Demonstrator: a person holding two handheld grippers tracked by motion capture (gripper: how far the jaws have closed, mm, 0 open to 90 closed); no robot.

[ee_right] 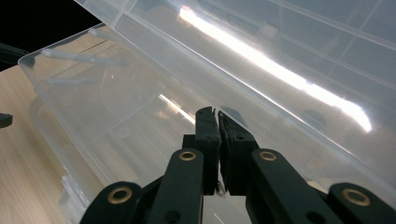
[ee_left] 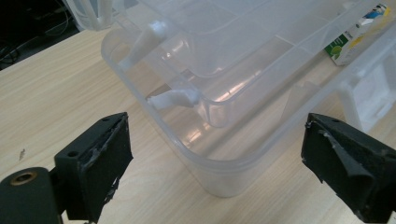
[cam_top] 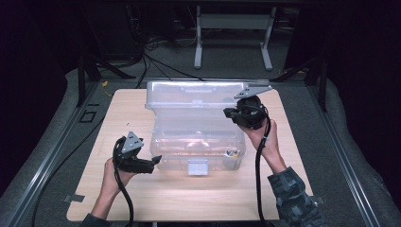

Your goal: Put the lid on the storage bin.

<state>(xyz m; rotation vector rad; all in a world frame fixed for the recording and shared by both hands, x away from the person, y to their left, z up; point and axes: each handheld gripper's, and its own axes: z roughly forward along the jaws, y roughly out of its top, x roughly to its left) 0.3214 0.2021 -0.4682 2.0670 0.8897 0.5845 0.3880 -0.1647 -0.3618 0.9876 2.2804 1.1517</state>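
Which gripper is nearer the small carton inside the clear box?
Right. The right gripper holds the raised lid above the carton; the left gripper sits open at the box's opposite corner.

The storage box (cam_top: 198,142) is clear plastic, smooth and glossy, and its raised lid (ee_right: 261,60) throws back a bright streak of light. The table (cam_top: 142,198) has a pale wood-grain top with a matt finish. Both grippers, left (ee_left: 215,163) and right (ee_right: 218,130), are matt black plastic with brass-coloured rivets, and their pads (ee_left: 112,154) look rough and worn, like rubber. A small carton (ee_left: 357,35) in the box looks like printed glossy card
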